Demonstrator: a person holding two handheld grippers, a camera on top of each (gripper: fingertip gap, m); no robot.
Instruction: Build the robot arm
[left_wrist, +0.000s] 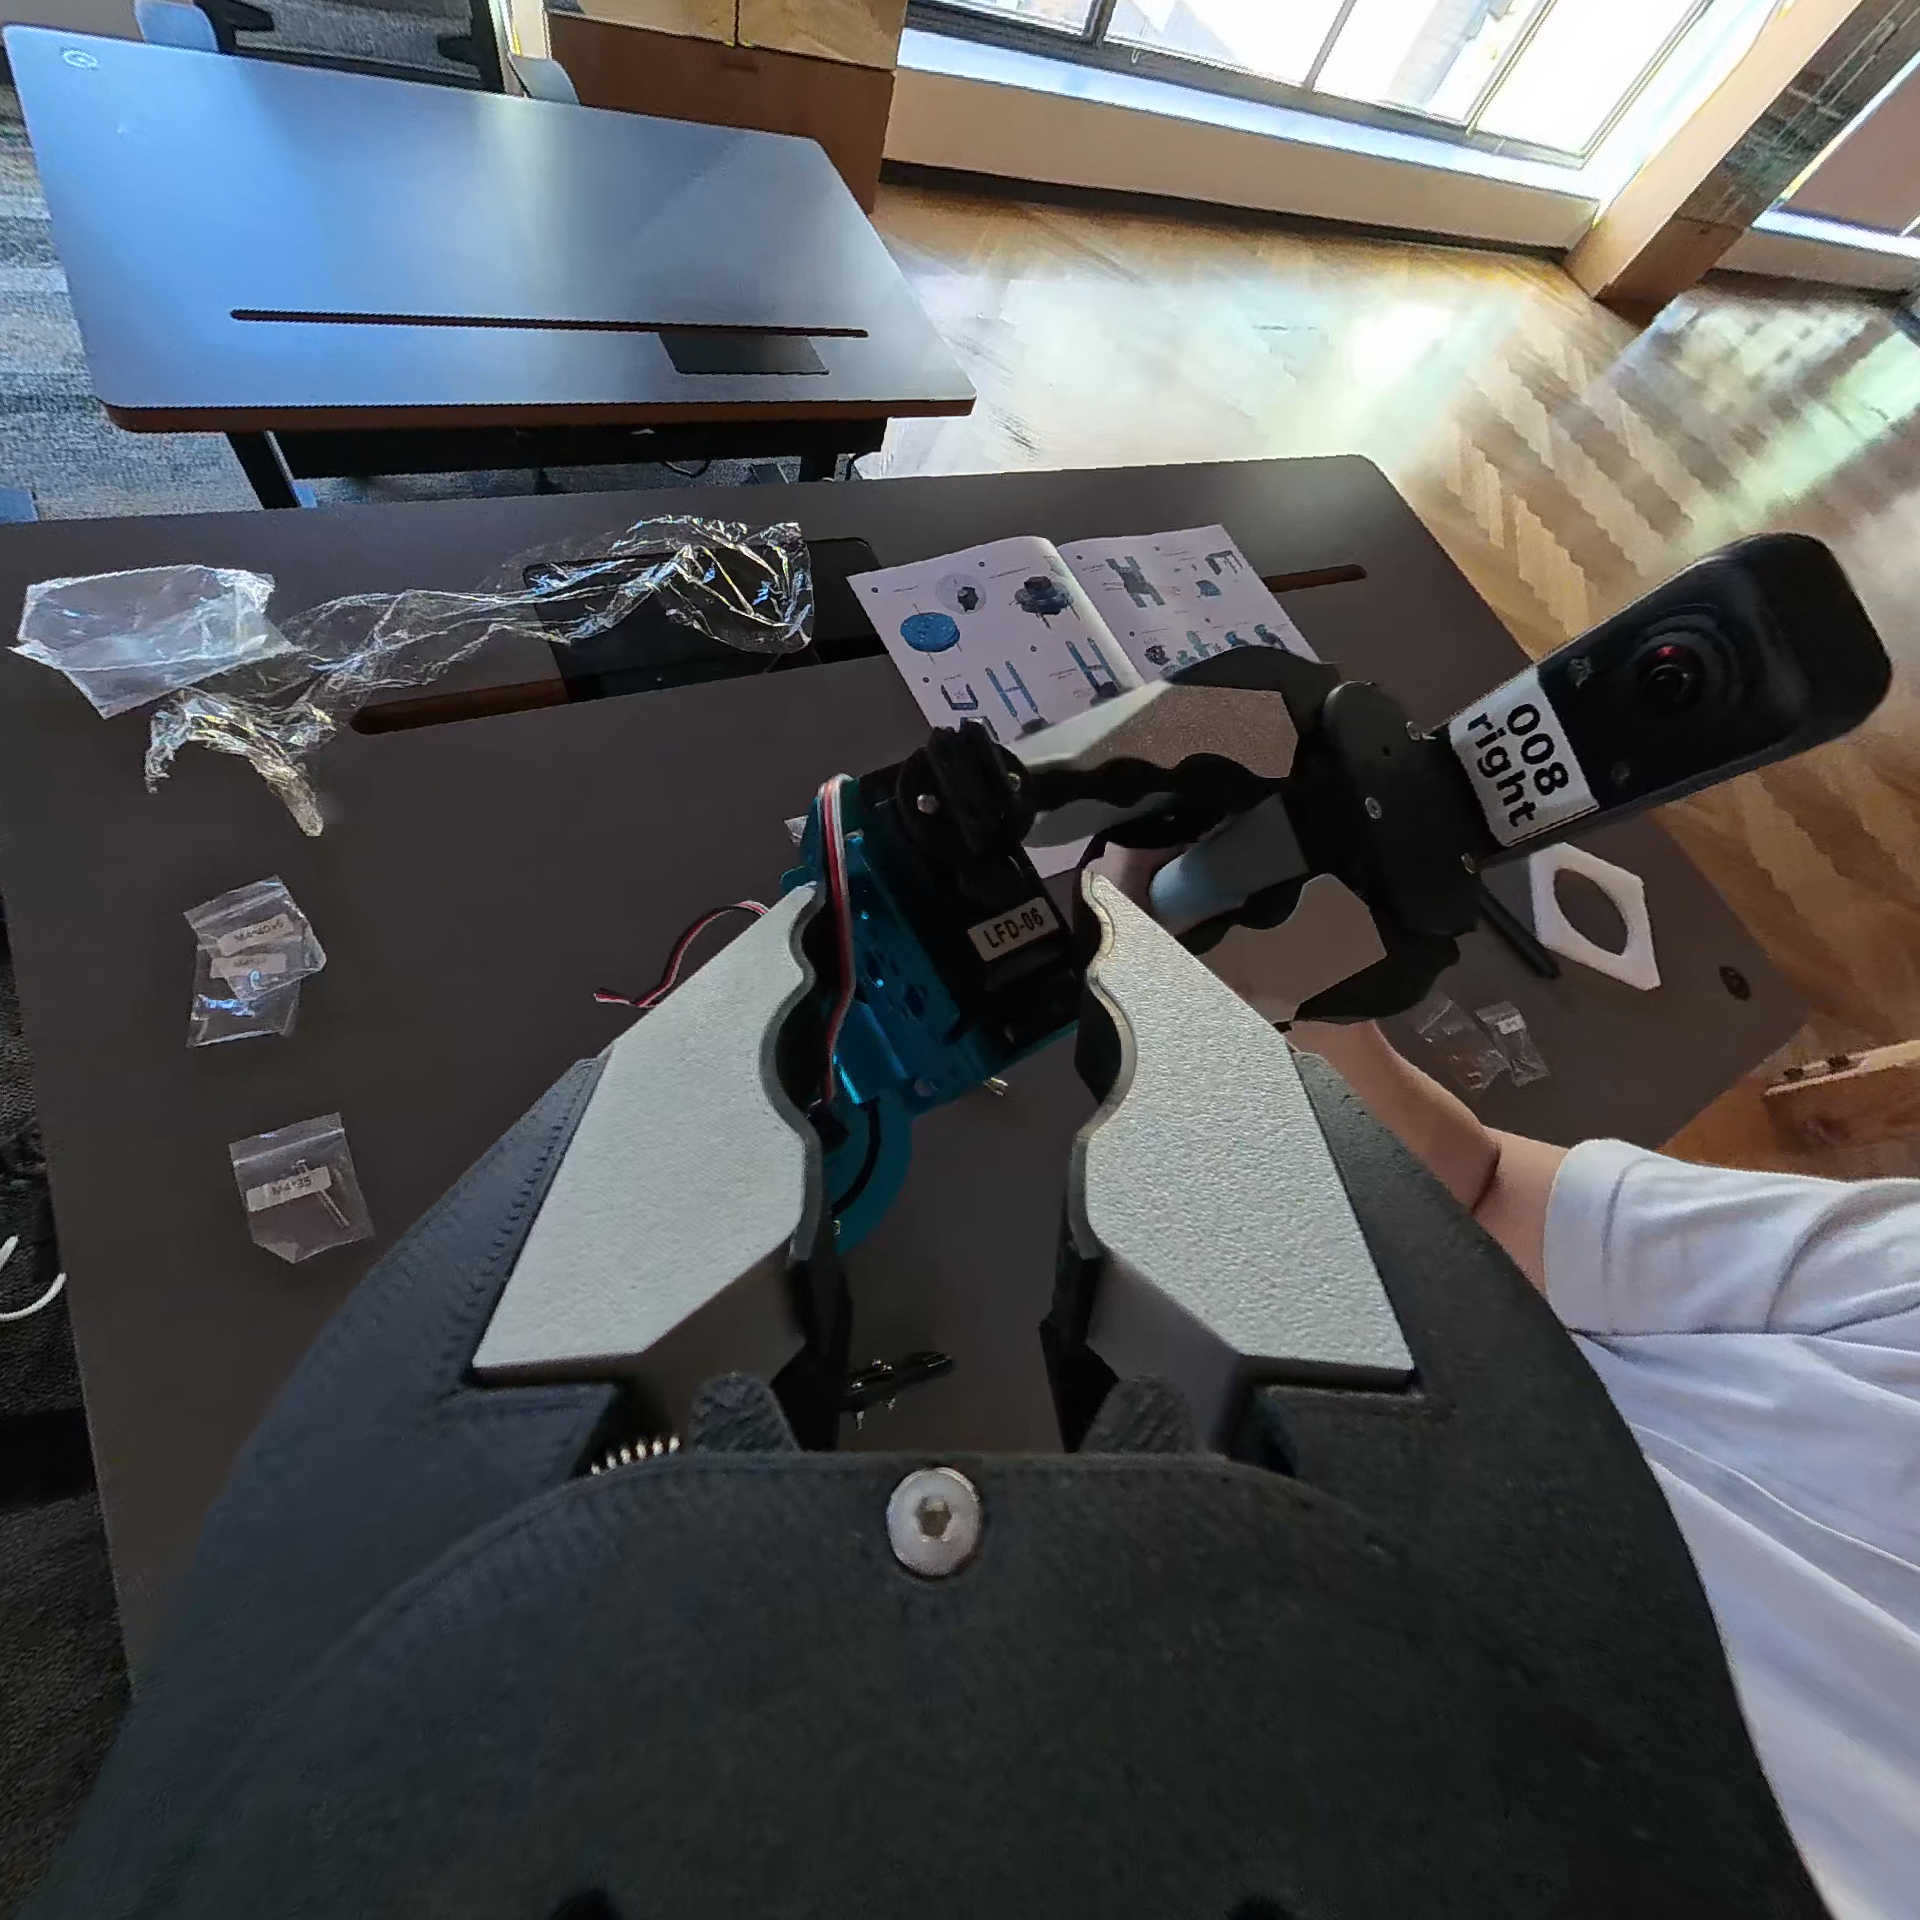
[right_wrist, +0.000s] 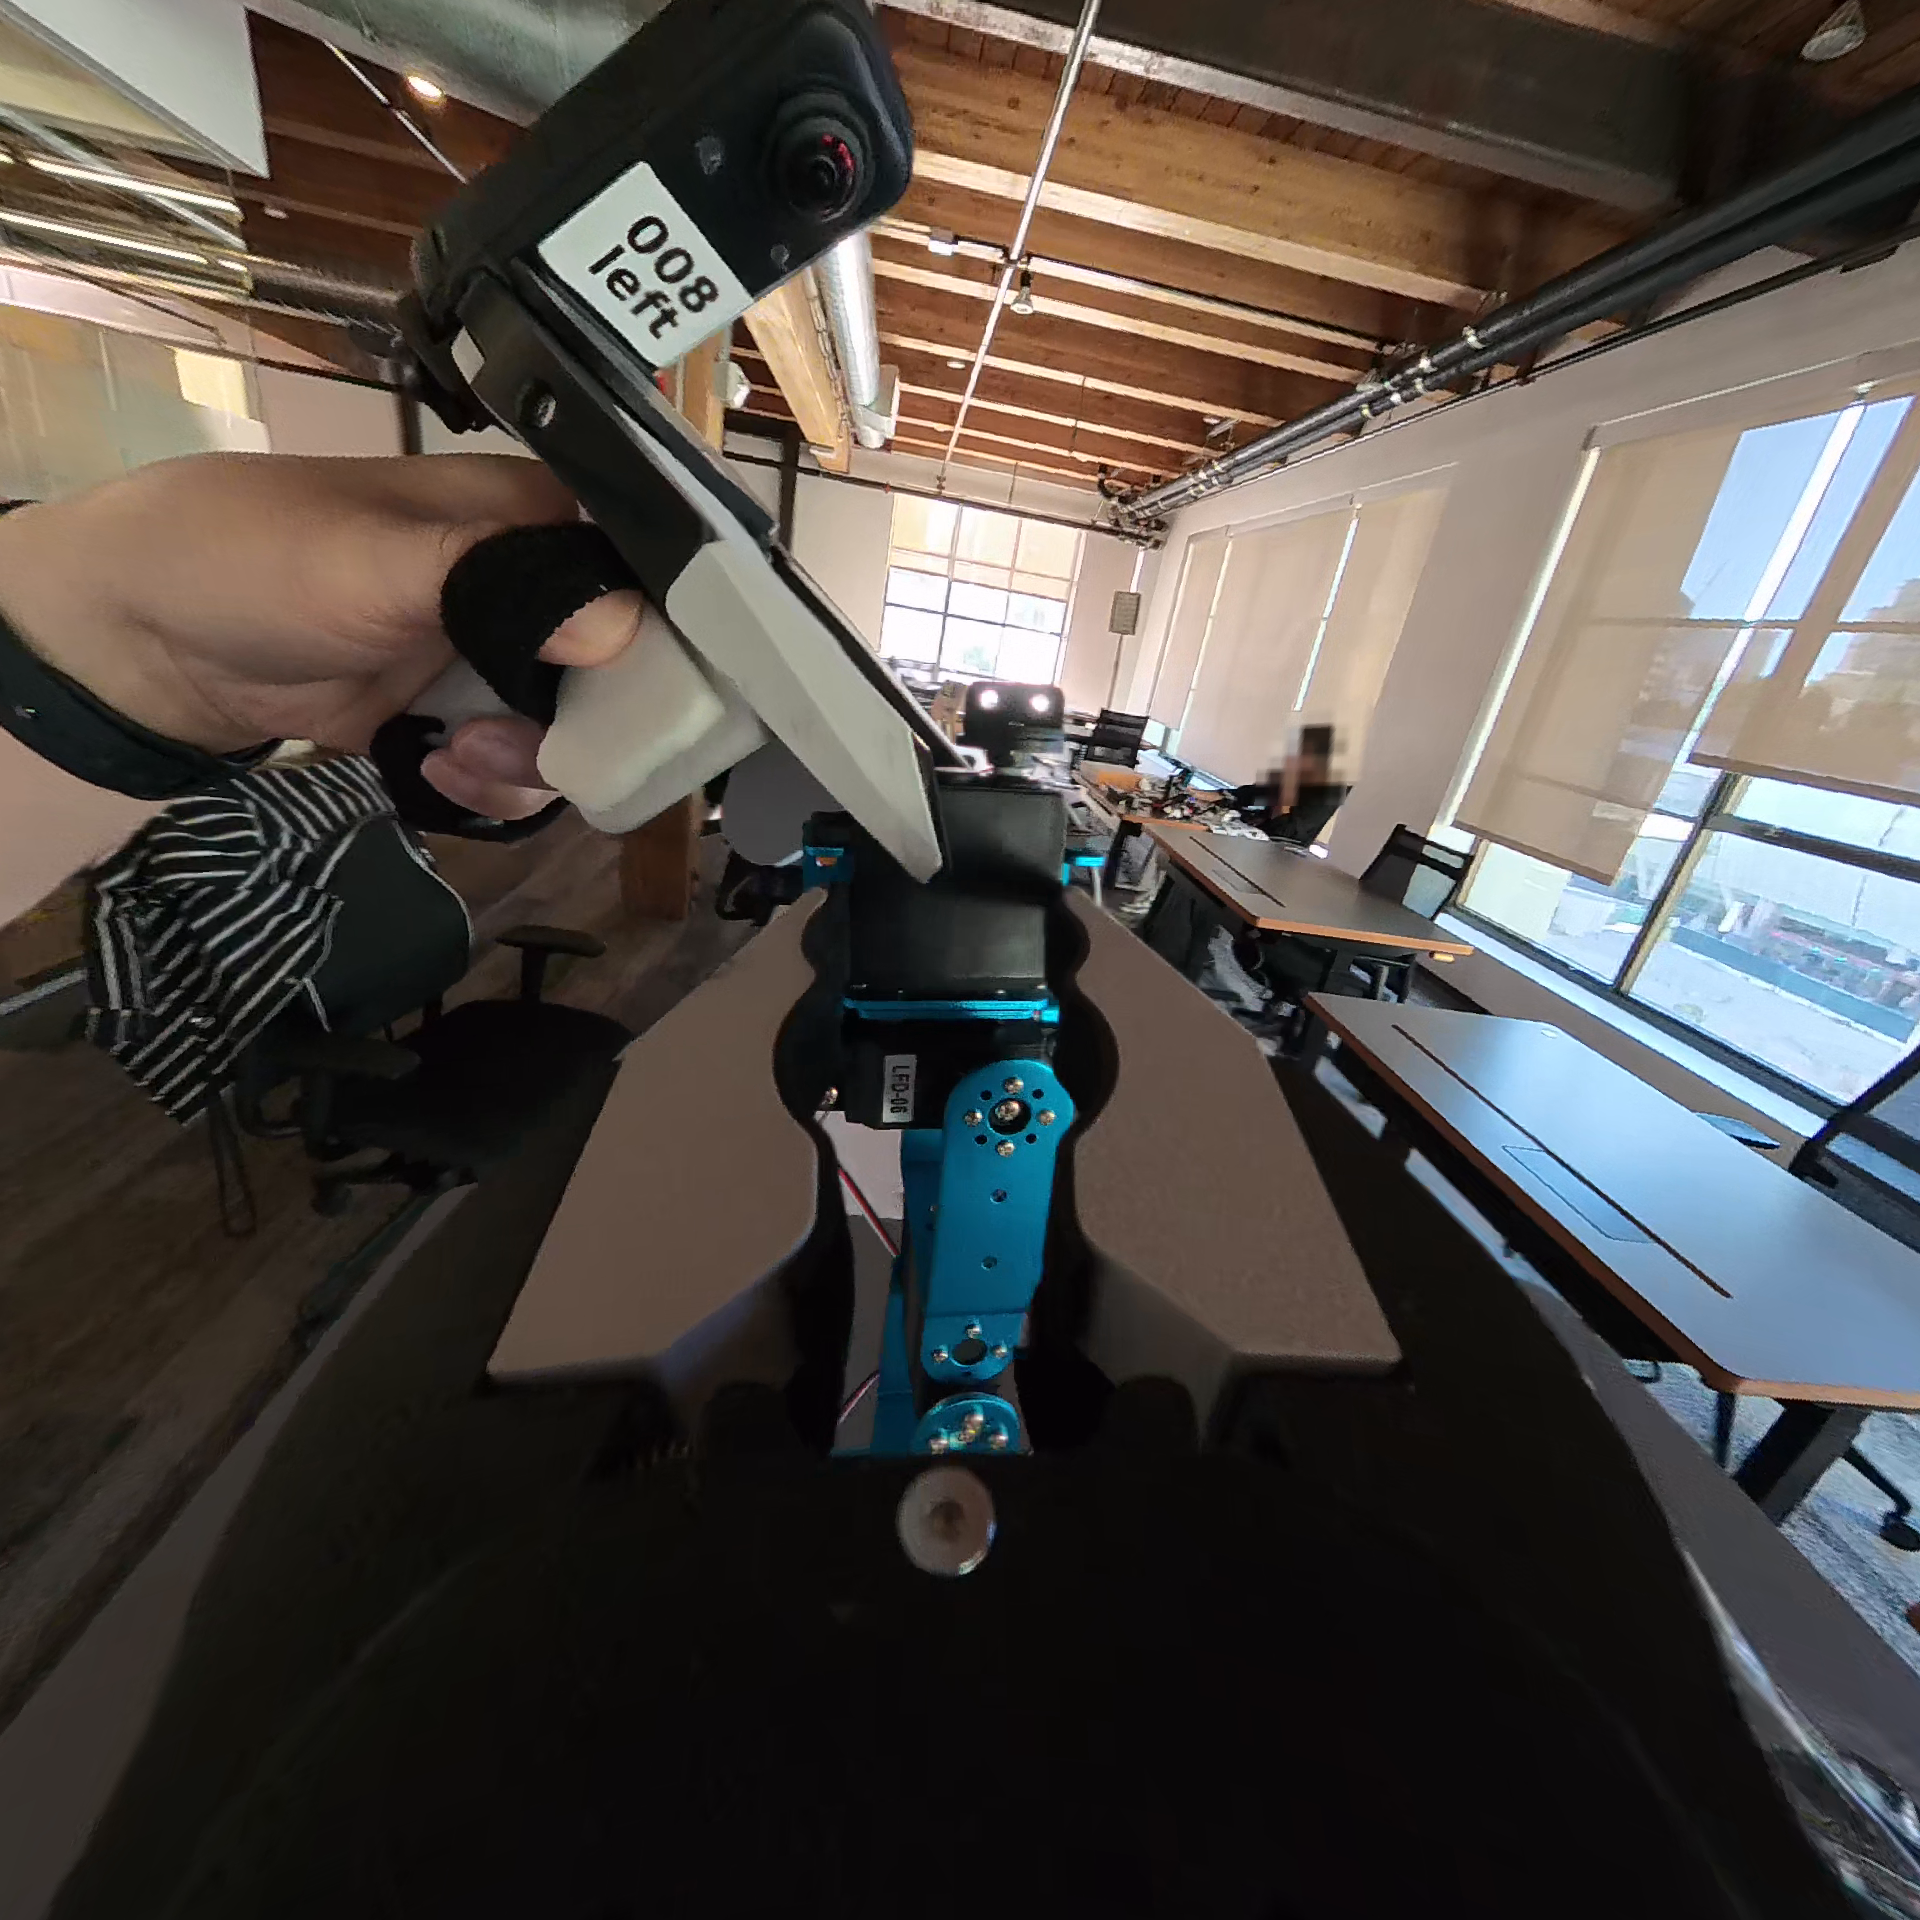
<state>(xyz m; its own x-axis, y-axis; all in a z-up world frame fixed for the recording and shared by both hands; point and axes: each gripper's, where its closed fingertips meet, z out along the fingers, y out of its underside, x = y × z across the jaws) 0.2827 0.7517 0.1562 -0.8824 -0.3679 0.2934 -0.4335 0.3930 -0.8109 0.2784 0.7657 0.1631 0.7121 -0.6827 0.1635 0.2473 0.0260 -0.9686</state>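
Note:
A small robot-arm assembly, a black servo (left_wrist: 1013, 971) bolted into blue metal brackets (left_wrist: 894, 1049) with red, white and black wires, is held in the air above a dark table (left_wrist: 520, 935). My left gripper (left_wrist: 951, 914) is shut on it, one grey finger on each side of the servo. My right gripper (left_wrist: 1029, 800) comes in from the right and grips its upper end. In the right wrist view my right gripper (right_wrist: 940, 935) is shut on the servo (right_wrist: 945, 914), with a blue bracket arm (right_wrist: 987, 1195) between its fingers. A left gripper finger (right_wrist: 831, 727) reaches the servo from the upper left.
On the table lie an open instruction booklet (left_wrist: 1039, 623), crumpled clear wrap (left_wrist: 416, 634), small bags of screws (left_wrist: 249, 966) (left_wrist: 296, 1184) (left_wrist: 1475, 1039) and a white foam piece (left_wrist: 1590, 925). A second desk (left_wrist: 468, 239) stands behind. More desks (right_wrist: 1558, 1195) and a chair with a striped garment (right_wrist: 208, 935) stand around. Both grippers' tips are close together, under 4 cm apart.

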